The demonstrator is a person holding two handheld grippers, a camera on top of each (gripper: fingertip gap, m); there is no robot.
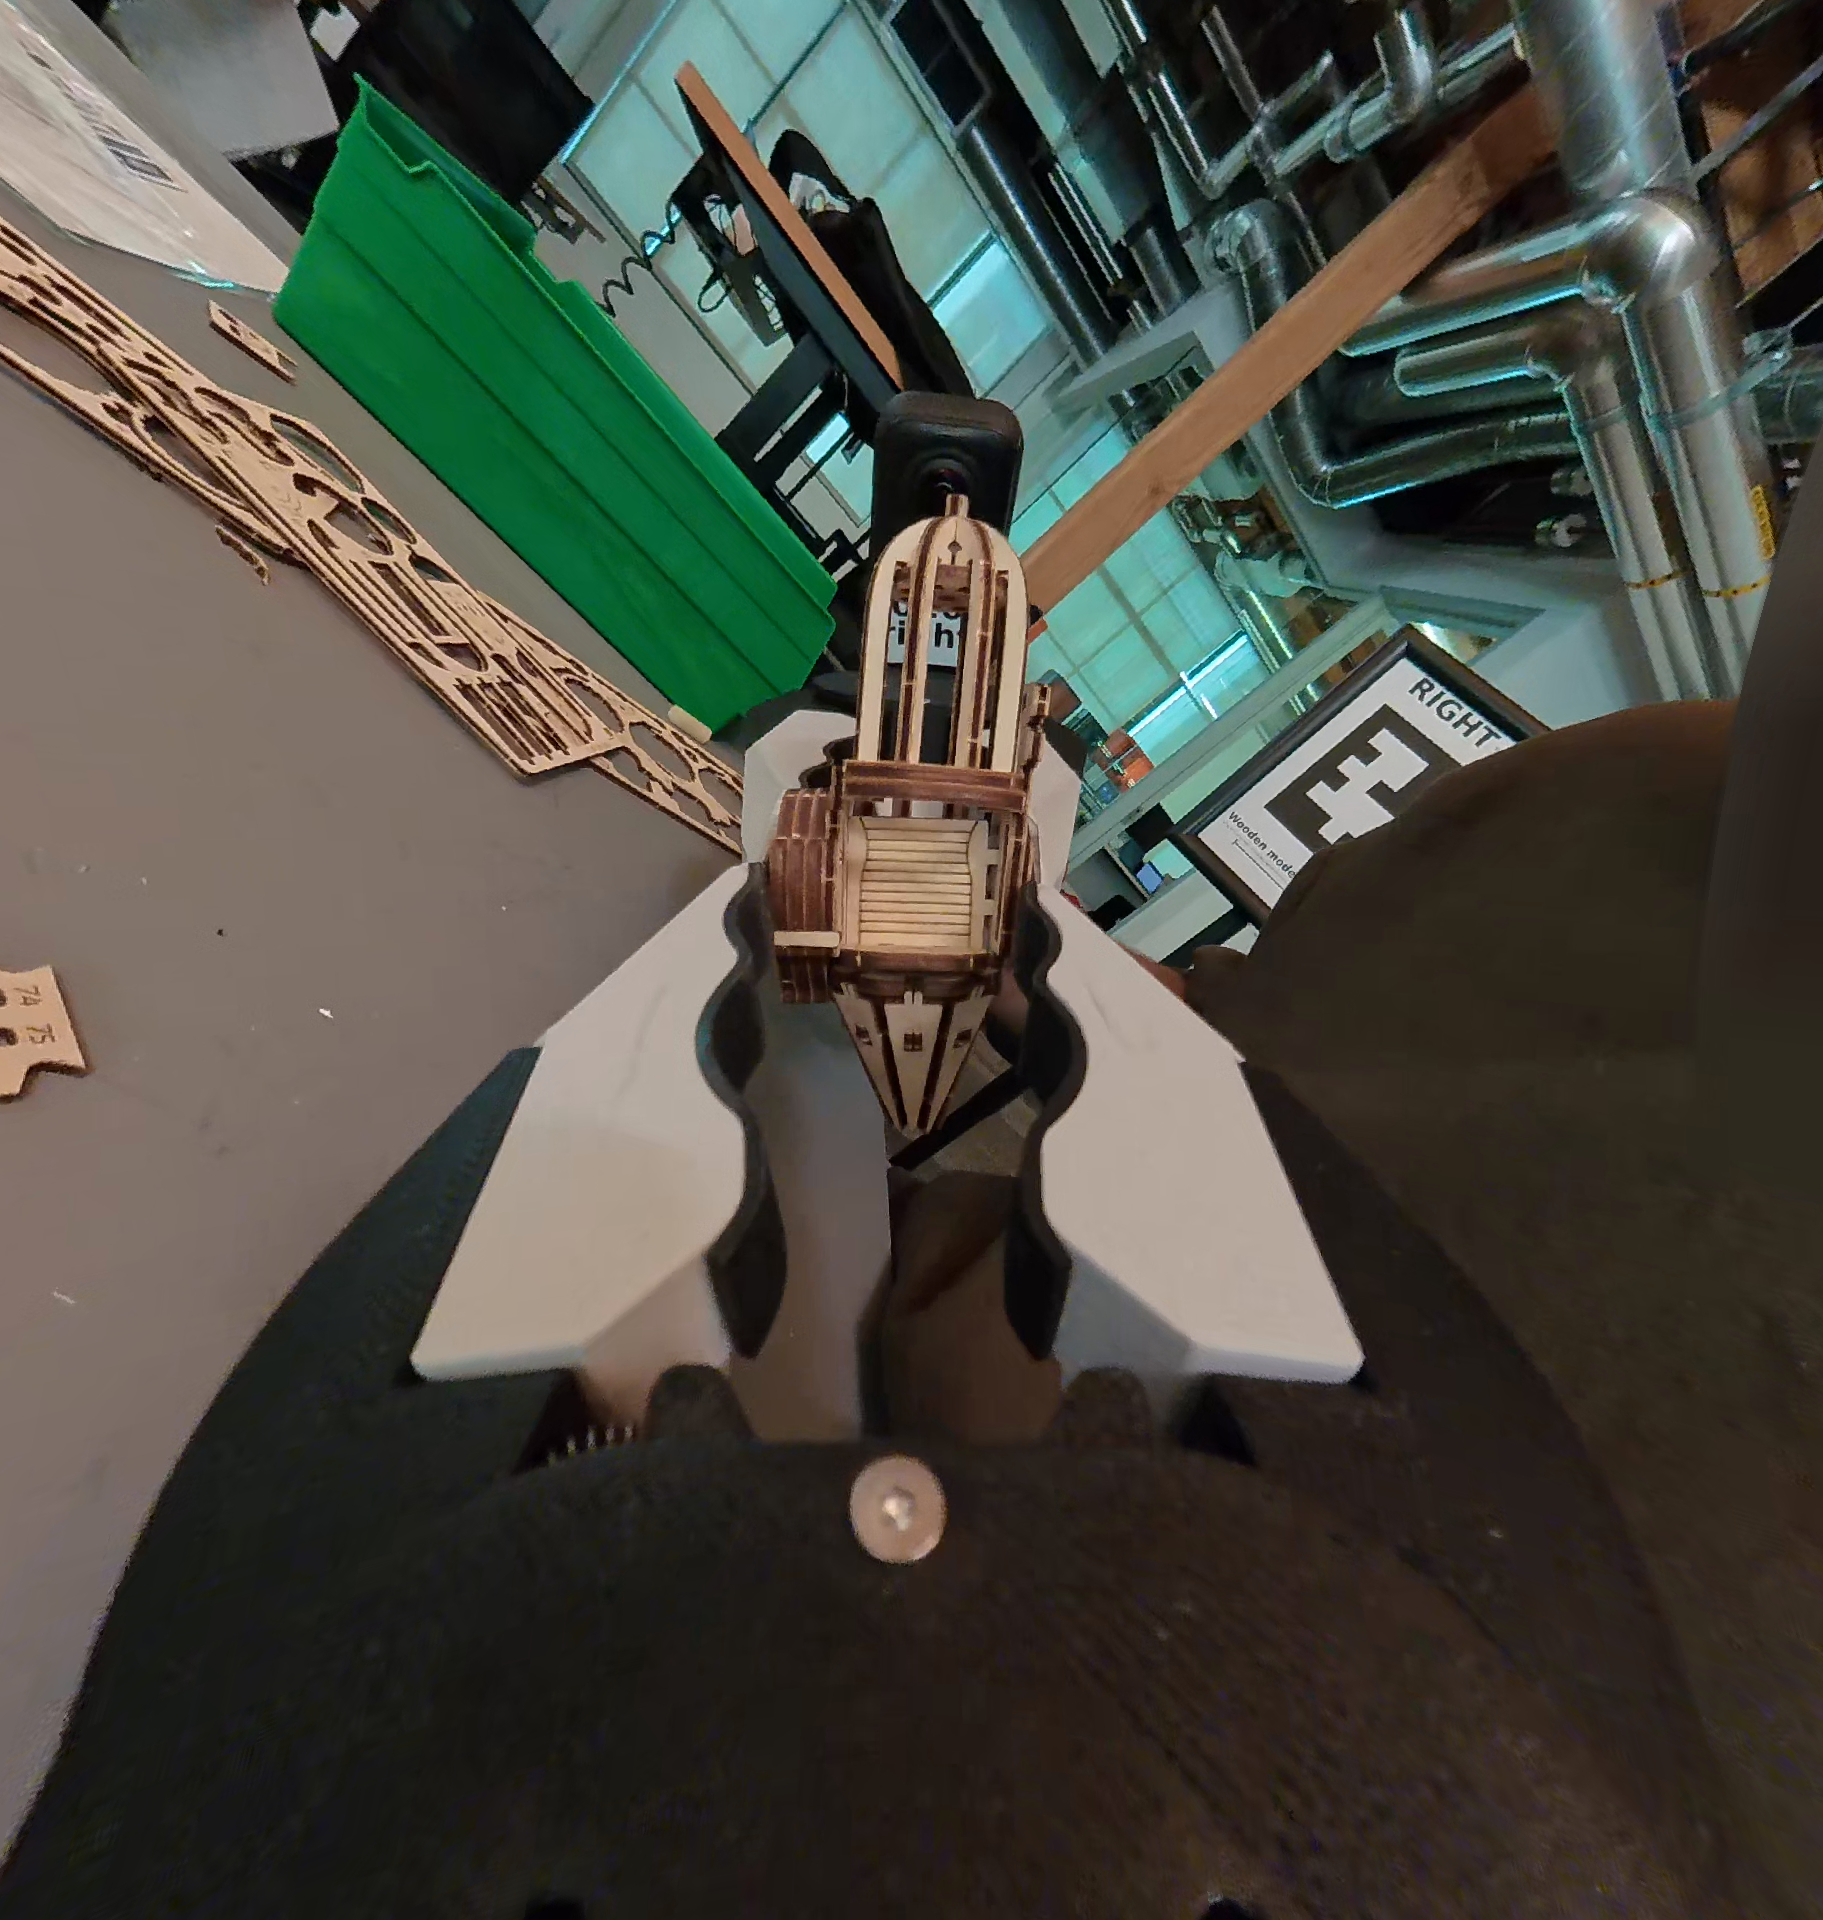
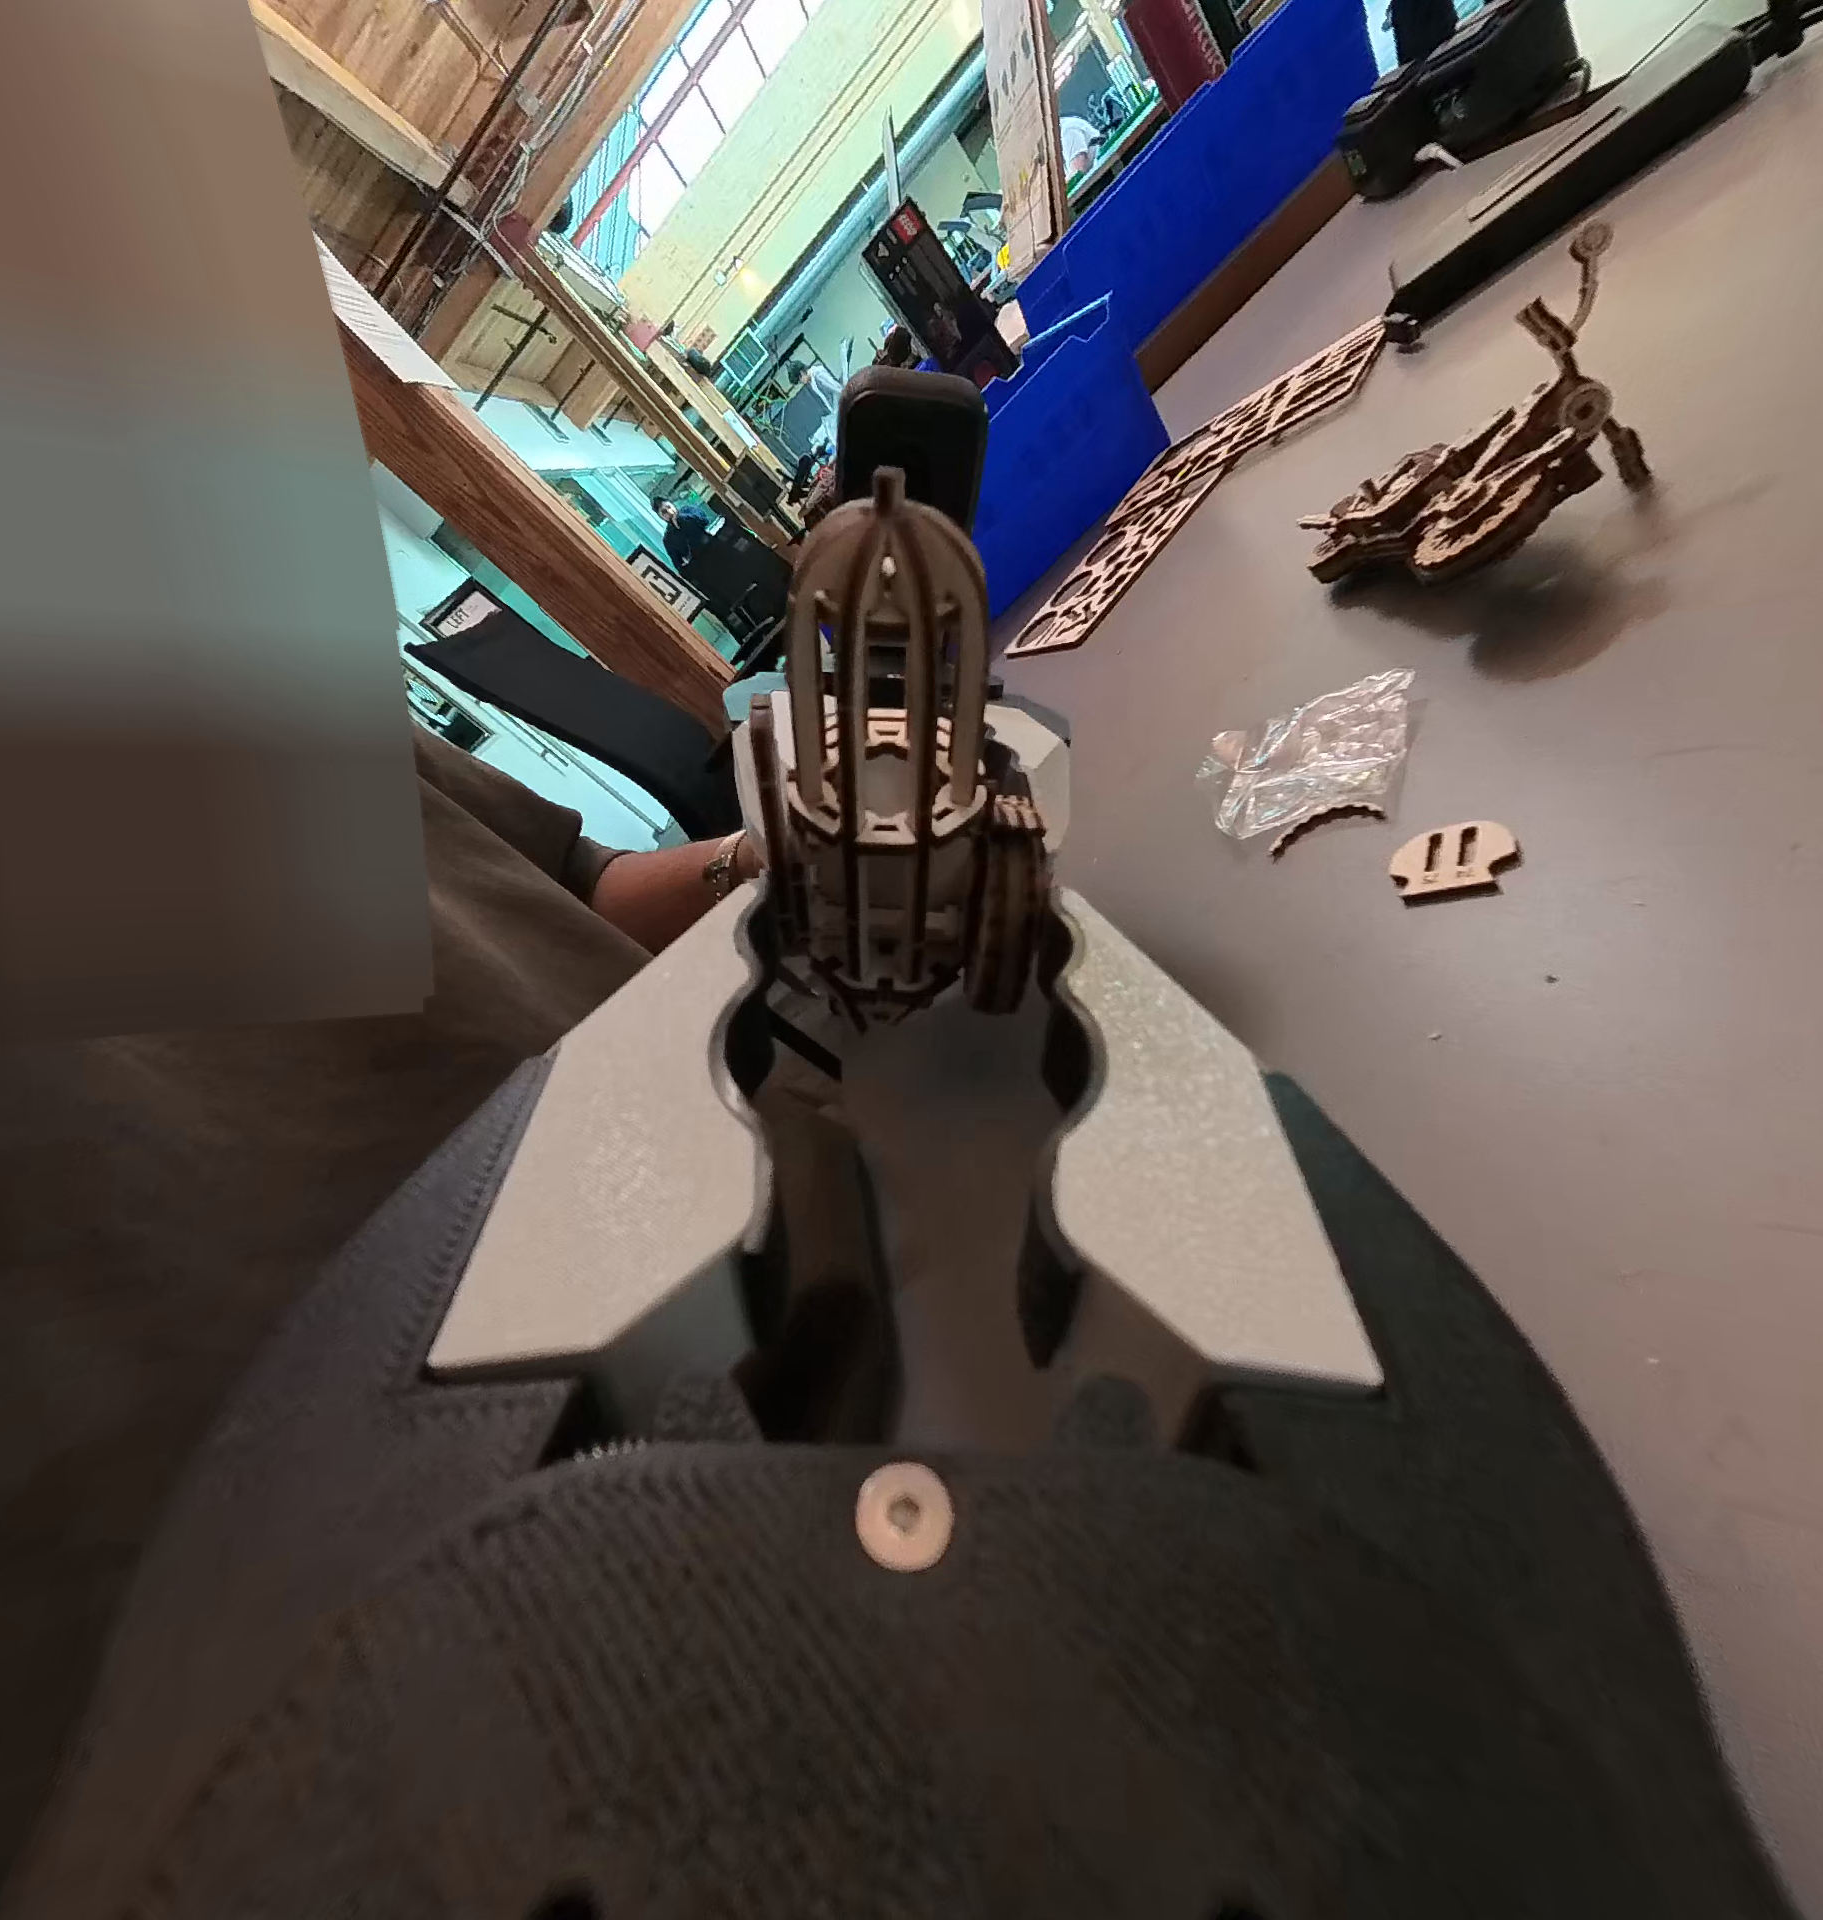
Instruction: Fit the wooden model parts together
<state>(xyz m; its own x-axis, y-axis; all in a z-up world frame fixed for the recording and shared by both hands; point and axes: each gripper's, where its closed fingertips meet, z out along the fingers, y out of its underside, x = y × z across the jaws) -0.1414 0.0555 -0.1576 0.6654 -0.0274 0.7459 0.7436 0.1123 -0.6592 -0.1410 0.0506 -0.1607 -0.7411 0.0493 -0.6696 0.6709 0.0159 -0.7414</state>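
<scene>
A pale wooden model part (image 1: 938, 665) with a domed cage top, a slatted middle and a pointed lower end is held in the air above the grey table (image 1: 263, 1039). My left gripper (image 1: 891, 904) is shut on its lower body. My right gripper (image 2: 902, 920) faces it from the other side and is shut on the same wooden model part (image 2: 886, 644). Each gripper's white body shows just behind the model in the other's view, the right one (image 1: 777, 764) and the left one (image 2: 1042, 758).
Cut-out wooden sheets (image 1: 315, 520), a small loose piece (image 1: 3, 1023) and a green bin (image 1: 554, 447) lie on the left side. A second wooden sub-assembly (image 2: 1478, 488), a clear plastic bag (image 2: 1312, 748), a small slotted piece (image 2: 1452, 857), another sheet (image 2: 1198, 488) and a blue bin (image 2: 1073, 436) lie to the right. Less than 4 cm separates the two grippers' tips.
</scene>
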